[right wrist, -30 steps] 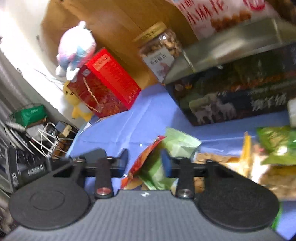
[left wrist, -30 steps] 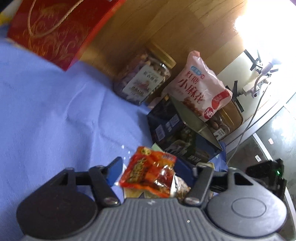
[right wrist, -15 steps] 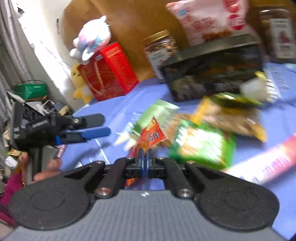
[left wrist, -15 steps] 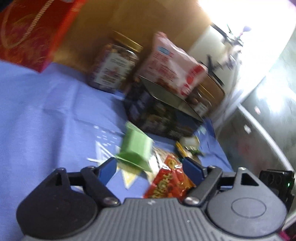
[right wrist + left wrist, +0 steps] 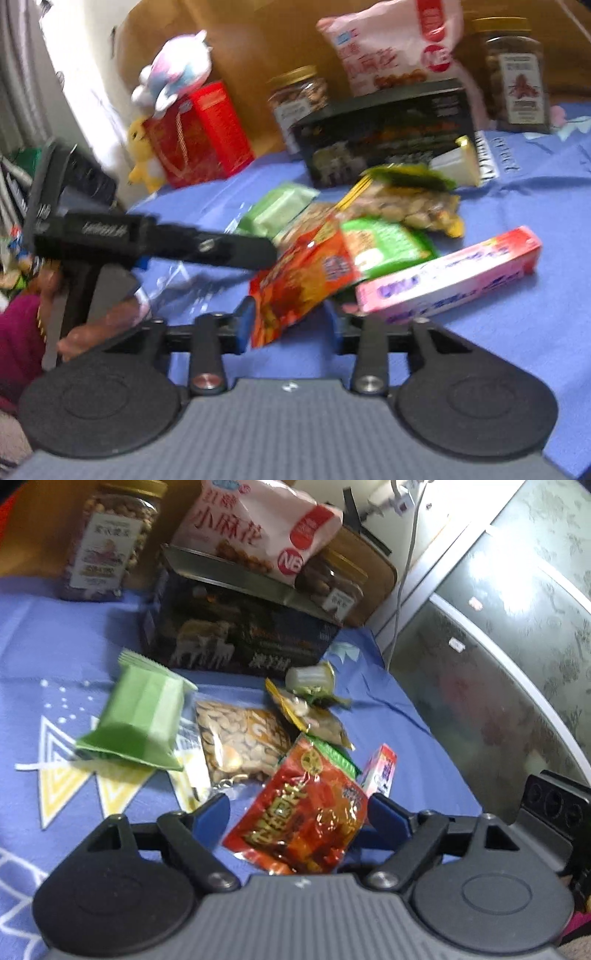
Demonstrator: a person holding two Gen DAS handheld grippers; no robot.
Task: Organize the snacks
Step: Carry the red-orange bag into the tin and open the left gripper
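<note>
A heap of snack packets lies on the blue cloth [image 5: 55,646]. A red-orange packet [image 5: 303,819] sits between the wide-open fingers of my left gripper [image 5: 297,812]; it also shows in the right wrist view [image 5: 295,280]. My right gripper [image 5: 288,325] is open, with that packet's lower corner between its fingers, not pinched. The left gripper's body [image 5: 147,240] reaches in from the left, level with the packet. A green packet [image 5: 140,716], a clear bag of nuts [image 5: 236,738] and a pink box [image 5: 450,273] lie nearby.
A dark box [image 5: 236,635] stands behind the heap with a pink-white bag [image 5: 258,528] on it. Nut jars [image 5: 110,542] [image 5: 517,74], a red gift box [image 5: 199,133] and plush toys [image 5: 173,74] stand along the wooden back wall. A glass door [image 5: 498,627] is at right.
My right gripper went from shut to open around the red-orange packet. My left gripper swung right and down toward the heap, staying open with the packet between its fingers.
</note>
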